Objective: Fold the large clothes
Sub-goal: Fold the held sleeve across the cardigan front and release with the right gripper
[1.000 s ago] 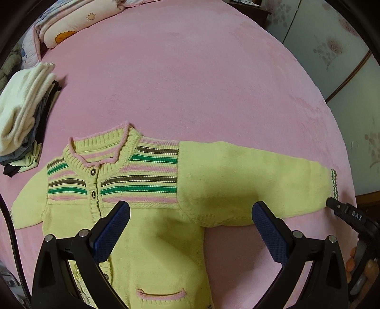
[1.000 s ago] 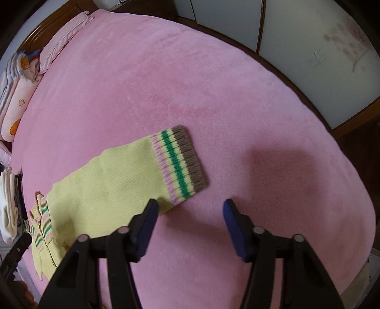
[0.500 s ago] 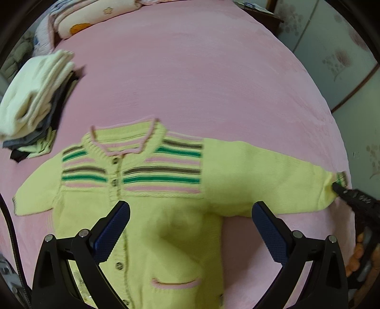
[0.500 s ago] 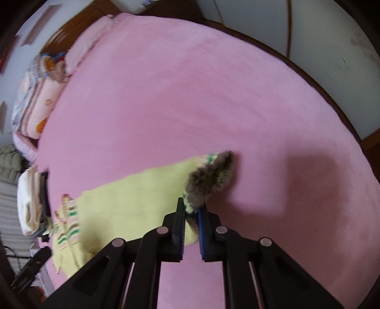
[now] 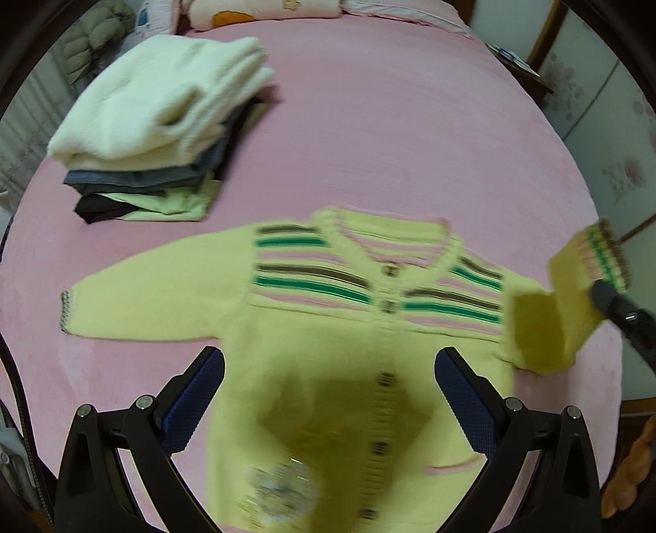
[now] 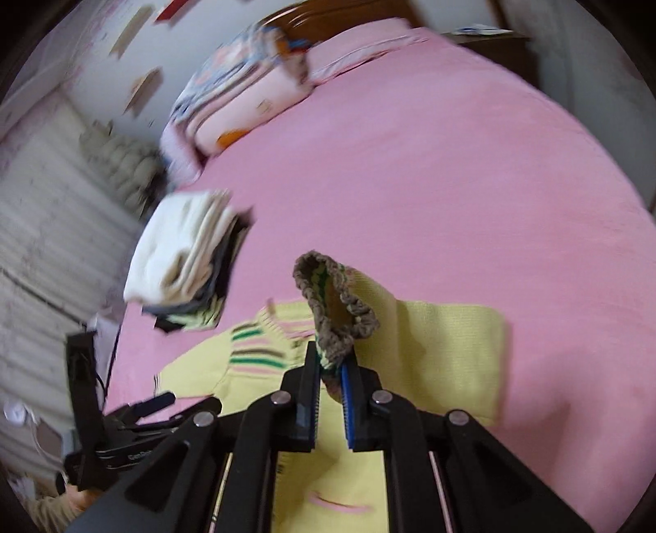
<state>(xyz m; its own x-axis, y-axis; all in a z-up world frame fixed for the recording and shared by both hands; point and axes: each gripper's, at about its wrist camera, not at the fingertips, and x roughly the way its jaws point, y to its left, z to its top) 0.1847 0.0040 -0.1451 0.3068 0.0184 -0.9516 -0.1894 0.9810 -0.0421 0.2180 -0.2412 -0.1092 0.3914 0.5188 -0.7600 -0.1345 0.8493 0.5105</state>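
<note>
Your right gripper [image 6: 331, 379] pinches the striped cuff [image 6: 334, 303] of the soft, light yellow cardigan [image 5: 328, 328] lying mid-frame on the pink bed [image 5: 389, 123], left gripper [image 5: 328, 393] fingers wide and empty.

Pink blanket [image 5: 389, 135] stretches wide across the bed, smooth and bare over most of its top half. Over at the left sits a pile of folded clothes [image 5: 164, 123] — cream knit on top, grey and black layers under it, a pale green piece at the bottom. At the head of the bed, patterned pillows [image 5: 262, 8] with orange and yellow prints, and beside them a padded olive jacket [image 5: 98, 37]. Off the right edge, pale flowered wall panels [image 5: 607, 135] and a dark wooden nightstand [image 5: 520, 74] — papers lie on its top.
</note>
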